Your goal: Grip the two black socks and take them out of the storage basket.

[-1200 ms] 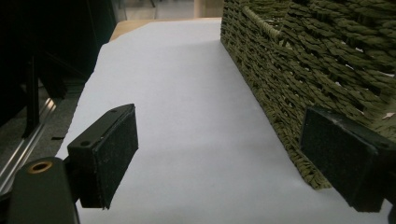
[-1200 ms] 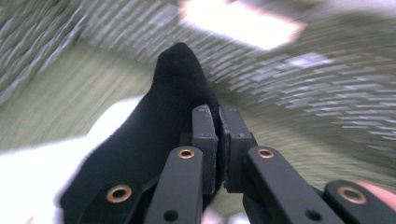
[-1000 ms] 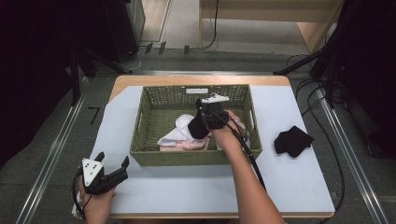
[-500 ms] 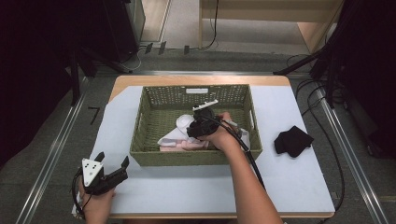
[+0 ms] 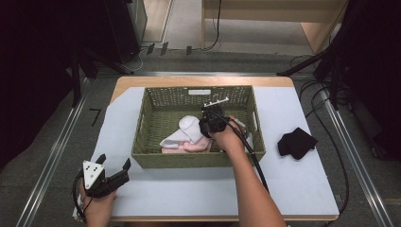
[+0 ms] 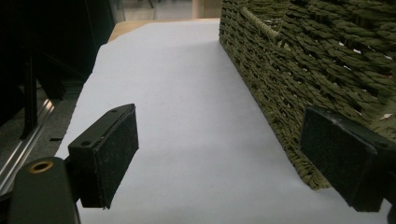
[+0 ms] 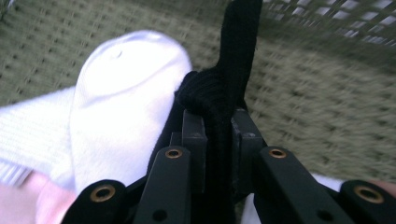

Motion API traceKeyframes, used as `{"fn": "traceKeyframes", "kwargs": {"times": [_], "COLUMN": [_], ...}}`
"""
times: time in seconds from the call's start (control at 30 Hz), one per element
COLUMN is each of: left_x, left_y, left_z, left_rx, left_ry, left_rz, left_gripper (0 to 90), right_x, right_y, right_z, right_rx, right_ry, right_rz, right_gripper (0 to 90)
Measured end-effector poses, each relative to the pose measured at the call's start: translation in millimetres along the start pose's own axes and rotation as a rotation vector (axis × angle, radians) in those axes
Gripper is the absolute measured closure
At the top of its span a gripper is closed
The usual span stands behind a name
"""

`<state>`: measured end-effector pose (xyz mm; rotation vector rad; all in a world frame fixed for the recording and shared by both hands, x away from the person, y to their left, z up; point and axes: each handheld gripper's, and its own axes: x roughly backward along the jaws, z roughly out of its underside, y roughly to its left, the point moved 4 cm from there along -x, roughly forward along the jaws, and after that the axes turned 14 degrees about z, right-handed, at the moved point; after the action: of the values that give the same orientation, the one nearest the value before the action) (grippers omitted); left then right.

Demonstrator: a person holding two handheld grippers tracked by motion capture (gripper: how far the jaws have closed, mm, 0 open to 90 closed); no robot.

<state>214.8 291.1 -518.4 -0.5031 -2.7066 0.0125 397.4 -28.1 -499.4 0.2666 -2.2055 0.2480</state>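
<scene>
Black sock [image 7: 219, 116] sits pinched between the just-closed jaws of the right gripper [image 7: 218, 135] inside the woven basket [image 5: 146, 137], beside a white sock [image 7: 121, 102]; the left gripper [image 6: 219, 158] rests open outside the basket.

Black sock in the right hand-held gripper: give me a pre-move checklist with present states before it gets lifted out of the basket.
1. Right hand-held gripper shut on the black sock, after its jaws just closed: ok.
2. Only the black sock between the jaws; white sock lies beside them, touching: ok.
3. Depth of grip, how much fabric is caught: cannot tell.
4. Basket wall free of the right hand: ok.
5. Left hand-held gripper open, outside the basket on the white sheet: ok.
6. Second black sock lies right of the basket: ok.
</scene>
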Motion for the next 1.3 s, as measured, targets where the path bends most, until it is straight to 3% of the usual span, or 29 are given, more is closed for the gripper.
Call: {"fn": "traceKeyframes", "kwargs": {"times": [0.2, 0.37, 0.4, 0.43, 0.5, 0.53, 0.73, 0.9, 1.17, 1.3], "left_x": [0.0, -0.1, -0.1, -0.2, -0.2, -0.2, 1.0, 0.4, 0.0, -0.2], "left_y": [0.0, -0.1, -0.1, -0.1, -0.1, -0.1, 0.2, 0.1, 0.1, 0.8], "left_z": [0.0, -0.1, -0.1, -0.1, -0.1, 0.0, -0.1, -0.2, -0.3, -0.3], "left_rx": [0.0, 0.0, 0.0, -0.001, -0.001, -0.002, 0.002, 0.001, 0.002, 0.005], "left_ry": [0.0, -0.001, -0.001, -0.001, 0.0, 0.0, -0.014, -0.009, -0.005, -0.002], "left_rz": [0.0, -0.001, -0.002, -0.002, -0.001, -0.001, -0.001, -0.002, -0.005, -0.003], "left_gripper": [13.1, 13.1, 13.1, 13.1, 13.2, 13.2, 13.3, 13.4, 13.4, 13.4], "right_x": [9.5, 20.3, 24.9, 24.9, 32.5, 32.5, 46.3, 63.8, 79.1, 86.9], "right_y": [-3.2, -4.9, -5.5, -5.5, -6.7, -6.7, -10.5, -12.8, -18.9, -31.9], "right_z": [-7.2, -13.7, -15.7, -15.7, -18.0, -18.0, -21.4, -24.1, -25.1, -25.0], "right_rx": [-0.029, -0.04, -0.044, -0.044, -0.054, -0.054, -0.093, -0.103, -0.118, -0.143], "right_ry": [-0.097, -0.209, -0.257, -0.257, -0.327, -0.327, -0.442, -0.583, -0.677, -0.712], "right_rz": [0.022, 0.043, 0.053, 0.053, 0.051, 0.051, 0.029, 0.011, -0.001, 0.016], "right_gripper": [80.3, 80.3, 80.3, 80.3, 80.3, 80.3, 80.2, 80.3, 80.2, 80.2]}}
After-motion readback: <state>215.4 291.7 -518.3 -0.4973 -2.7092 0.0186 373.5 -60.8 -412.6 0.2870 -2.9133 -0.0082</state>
